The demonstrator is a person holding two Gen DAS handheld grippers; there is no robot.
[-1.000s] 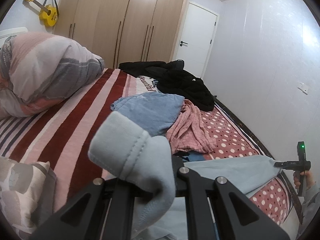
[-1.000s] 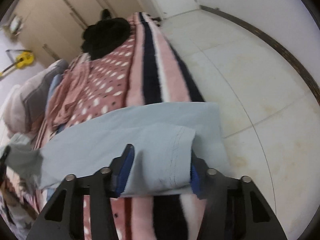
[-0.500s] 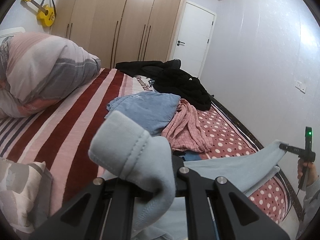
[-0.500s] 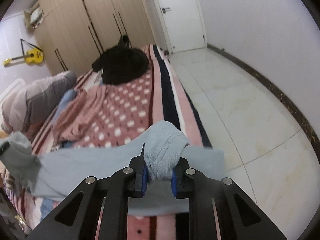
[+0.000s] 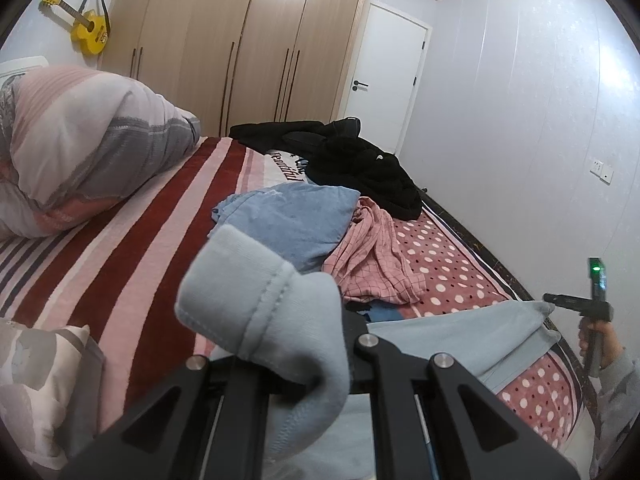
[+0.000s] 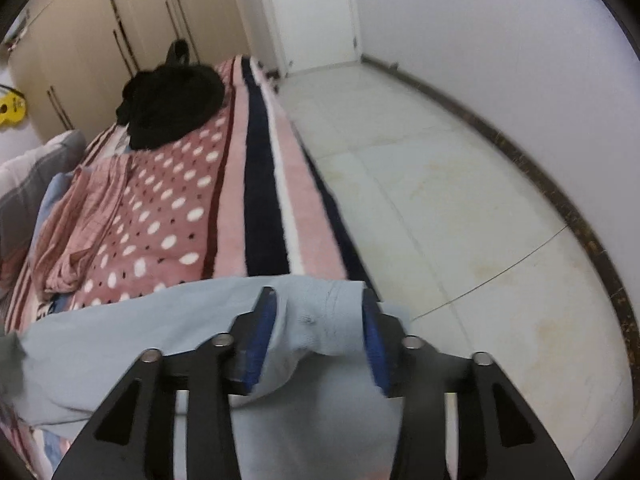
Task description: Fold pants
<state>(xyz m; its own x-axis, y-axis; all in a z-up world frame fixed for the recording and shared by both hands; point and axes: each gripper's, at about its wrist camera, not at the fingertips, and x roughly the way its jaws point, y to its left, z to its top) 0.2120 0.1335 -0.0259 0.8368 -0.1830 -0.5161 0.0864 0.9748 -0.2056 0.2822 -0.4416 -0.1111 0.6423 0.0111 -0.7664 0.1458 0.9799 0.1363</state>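
Observation:
Light blue pants (image 5: 256, 304) stretch across the near end of the bed from left to right. My left gripper (image 5: 304, 364) is shut on one bunched end, and the cuff folds up over its fingers and hides their tips. In the right wrist view the other end of the pants (image 6: 160, 332) lies at the bed's edge. My right gripper (image 6: 318, 304) points down at it, jaws opening, blue pads (image 6: 260, 328) apart. The cloth sits loosely between them. From the left wrist view the right gripper (image 5: 560, 300) shows at the far right in a person's hand.
A black clothes heap (image 5: 360, 164), a blue garment (image 5: 292, 216) and a pink checked garment (image 5: 376, 256) lie further up the bed. A rolled duvet (image 5: 80, 136) sits at left, a cushion (image 5: 36, 380) at near left. Tiled floor (image 6: 440, 160) runs along the bed's right side.
Half a second ago the right gripper was pinched on the pants' end and held it up. Now its jaws stand apart and it tilts downward over the cloth. The left gripper keeps still.

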